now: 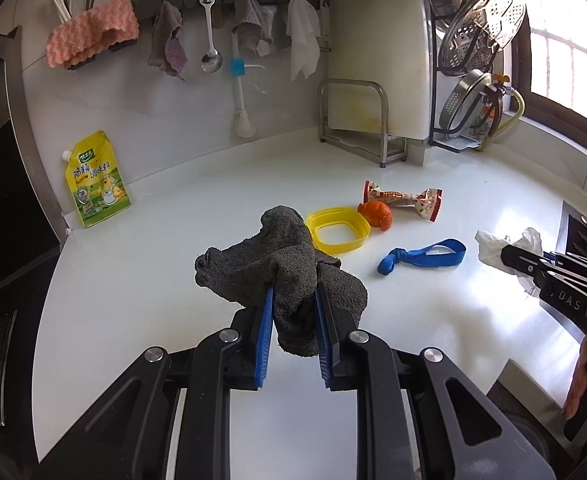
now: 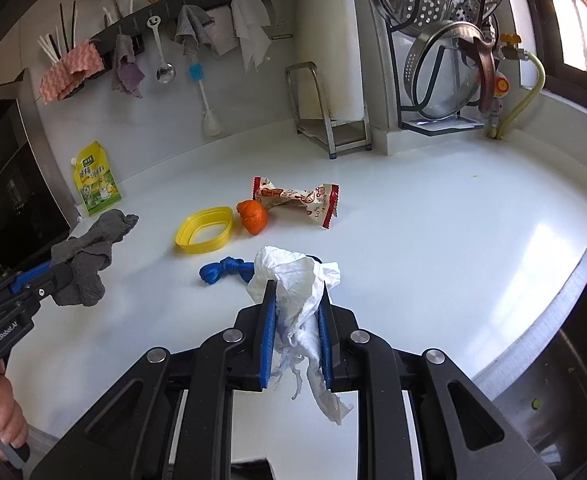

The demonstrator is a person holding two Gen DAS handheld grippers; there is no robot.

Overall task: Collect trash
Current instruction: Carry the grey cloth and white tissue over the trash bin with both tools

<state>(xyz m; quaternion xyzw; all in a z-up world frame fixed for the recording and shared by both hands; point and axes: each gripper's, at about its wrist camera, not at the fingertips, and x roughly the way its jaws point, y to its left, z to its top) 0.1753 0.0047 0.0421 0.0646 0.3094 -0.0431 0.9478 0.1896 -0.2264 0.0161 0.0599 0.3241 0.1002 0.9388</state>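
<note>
While the left claw (image 1: pixel 292 294) clamps the grey rag (image 1: pixel 281 268) and the right claw (image 2: pixel 296 294) pinches the white bag (image 2: pixel 297 280) above the worktop (image 2: pixel 433 240), each should hold firm, as the wrapper (image 2: pixel 297 198) and orange peel (image 2: pixel 252 216), seemingly trash, wait.

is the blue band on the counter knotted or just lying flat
Knotted: the blue band bunches into a tight knot at one end, its loop lying flat on the counter.

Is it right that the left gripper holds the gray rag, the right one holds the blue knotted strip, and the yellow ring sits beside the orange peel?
Not quite. The right gripper holds a crumpled white plastic bag, as the right wrist view shows; the blue knotted strip lies on the counter. The left gripper does hold the gray rag, and the yellow ring sits beside the orange peel.
</note>
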